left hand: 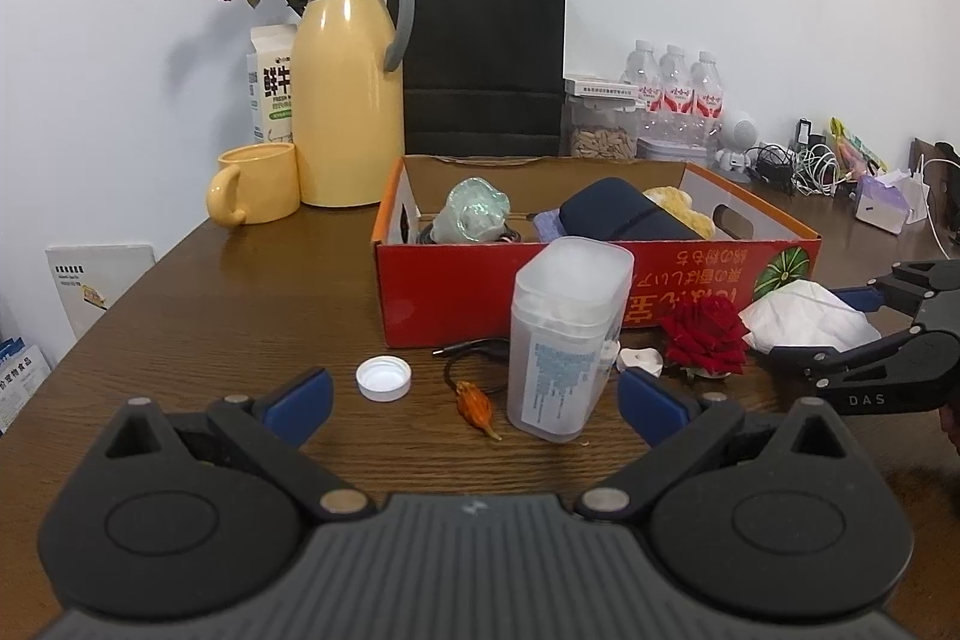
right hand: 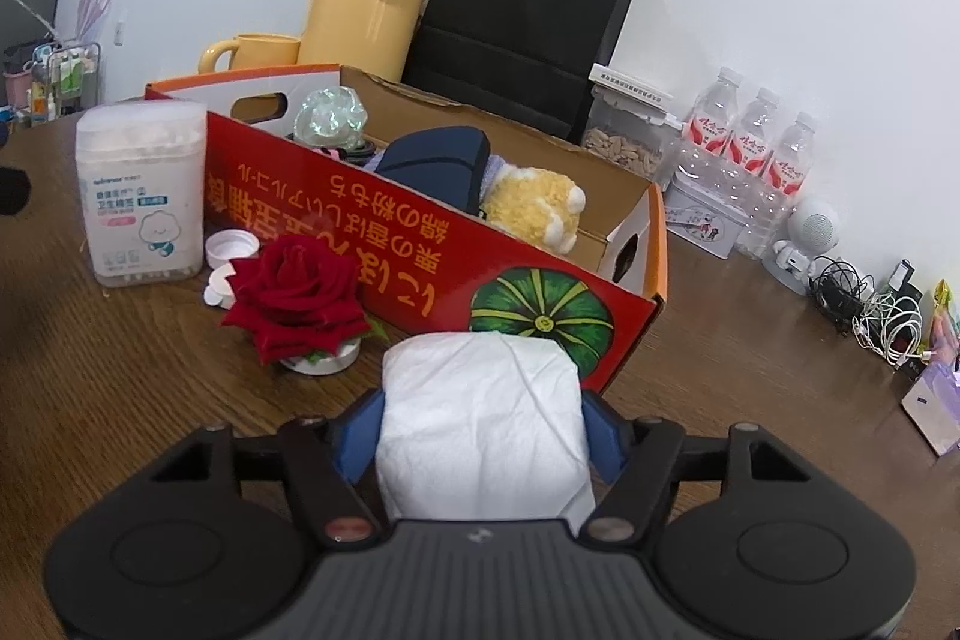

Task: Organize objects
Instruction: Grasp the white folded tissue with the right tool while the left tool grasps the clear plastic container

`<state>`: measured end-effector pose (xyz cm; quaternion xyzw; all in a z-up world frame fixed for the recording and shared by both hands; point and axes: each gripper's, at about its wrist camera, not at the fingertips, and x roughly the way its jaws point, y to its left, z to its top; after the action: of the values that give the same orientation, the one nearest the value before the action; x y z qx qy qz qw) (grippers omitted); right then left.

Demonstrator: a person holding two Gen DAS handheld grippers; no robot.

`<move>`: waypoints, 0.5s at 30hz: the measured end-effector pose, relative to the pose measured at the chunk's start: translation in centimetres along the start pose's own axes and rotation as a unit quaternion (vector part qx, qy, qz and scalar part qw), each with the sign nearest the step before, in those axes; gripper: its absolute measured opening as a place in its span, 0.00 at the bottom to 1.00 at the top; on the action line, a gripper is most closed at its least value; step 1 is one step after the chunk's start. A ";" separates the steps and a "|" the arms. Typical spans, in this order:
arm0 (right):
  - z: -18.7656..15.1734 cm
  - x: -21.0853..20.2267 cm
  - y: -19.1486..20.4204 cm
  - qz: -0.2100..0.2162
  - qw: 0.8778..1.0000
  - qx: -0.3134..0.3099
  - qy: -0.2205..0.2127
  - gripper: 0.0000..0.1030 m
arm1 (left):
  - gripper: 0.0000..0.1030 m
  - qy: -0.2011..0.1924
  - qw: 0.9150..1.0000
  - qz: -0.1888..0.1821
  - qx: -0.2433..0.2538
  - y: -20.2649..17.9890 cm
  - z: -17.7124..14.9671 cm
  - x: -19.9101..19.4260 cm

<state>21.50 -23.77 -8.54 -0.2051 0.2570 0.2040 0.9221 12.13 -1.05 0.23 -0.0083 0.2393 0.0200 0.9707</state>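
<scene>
Right gripper (right hand: 483, 436) clamped on white tissue pack (right hand: 480, 430), lengthwise toward the box (right hand: 420, 244).

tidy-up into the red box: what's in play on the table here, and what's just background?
In play:
- red box
- white tissue pack, between the right gripper pads
- red rose
- cotton swab tub
- white bottle cap
- left gripper, open

Background:
- yellow thermos
- yellow mug
- black paper bag
- water bottles

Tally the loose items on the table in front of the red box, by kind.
Cotton swab tub: 1
Red rose: 1
White tissue wad: 1, between right gripper's pads
White caps: 2
Orange dried bud: 1
Black cable: 1
Total: 7
</scene>
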 end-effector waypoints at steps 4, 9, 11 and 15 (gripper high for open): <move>-0.2 -0.7 -0.2 0.005 1.000 0.011 -0.014 0.65 | 1.00 0.003 1.000 -0.004 0.001 -0.3 0.1 0.7; -0.4 -1.4 -0.3 0.009 0.999 0.023 -0.030 0.65 | 1.00 0.005 1.000 -0.011 -0.002 -0.8 0.6 1.6; -0.5 -1.8 -0.3 0.010 0.999 0.029 -0.037 0.65 | 1.00 0.006 1.000 -0.014 -0.001 -1.1 0.8 2.0; -0.8 -2.7 -0.4 0.007 0.998 0.042 -0.055 0.65 | 1.00 0.009 1.000 -0.019 0.005 -1.8 1.1 3.0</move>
<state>19.31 -25.23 -7.51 -0.1528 0.2161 0.2107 0.9410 15.38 -2.75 -0.17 -0.0083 0.2478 0.0001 0.9688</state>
